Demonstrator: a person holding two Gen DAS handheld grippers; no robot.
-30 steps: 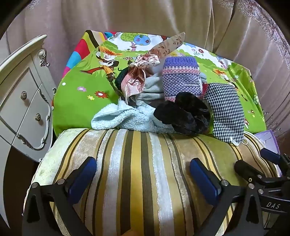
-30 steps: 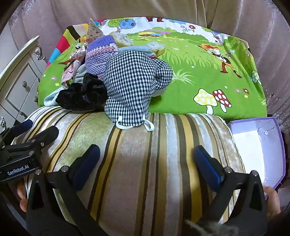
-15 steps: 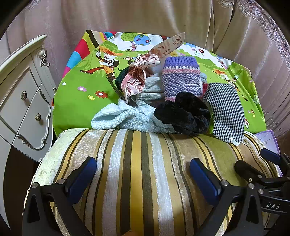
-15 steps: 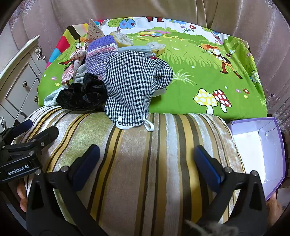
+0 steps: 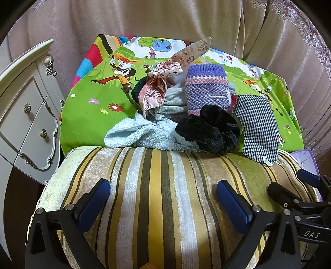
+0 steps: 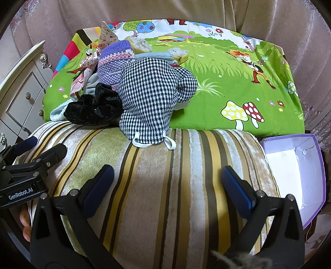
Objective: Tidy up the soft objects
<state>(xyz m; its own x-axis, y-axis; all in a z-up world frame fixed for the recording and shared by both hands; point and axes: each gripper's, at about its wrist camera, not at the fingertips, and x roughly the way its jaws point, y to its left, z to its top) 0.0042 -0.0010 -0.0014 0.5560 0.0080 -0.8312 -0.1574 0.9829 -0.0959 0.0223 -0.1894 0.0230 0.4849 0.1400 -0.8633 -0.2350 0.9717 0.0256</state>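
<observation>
A heap of soft things lies on a green cartoon cloth (image 5: 89, 118) (image 6: 238, 87): a black-and-white checked mitt (image 5: 258, 128) (image 6: 149, 97), a black velvet scrunchie (image 5: 209, 130) (image 6: 93, 108), a purple knitted piece (image 5: 206, 91) (image 6: 113, 64), a light blue towel (image 5: 142, 134), a grey cloth (image 5: 171, 101) and a pink patterned ribbon (image 5: 157, 87). My left gripper (image 5: 163, 202) is open and empty over the striped cushion (image 5: 157, 186), short of the heap. My right gripper (image 6: 167, 186) is open and empty over the same cushion (image 6: 175, 175).
An open purple box with a white inside (image 6: 295, 171) stands to the right of the cushion. A white cabinet with drawers (image 5: 22, 115) stands at the left. Pink curtains (image 5: 165, 18) hang behind. Two yellow sponge-like pieces (image 6: 140, 44) lie behind the heap.
</observation>
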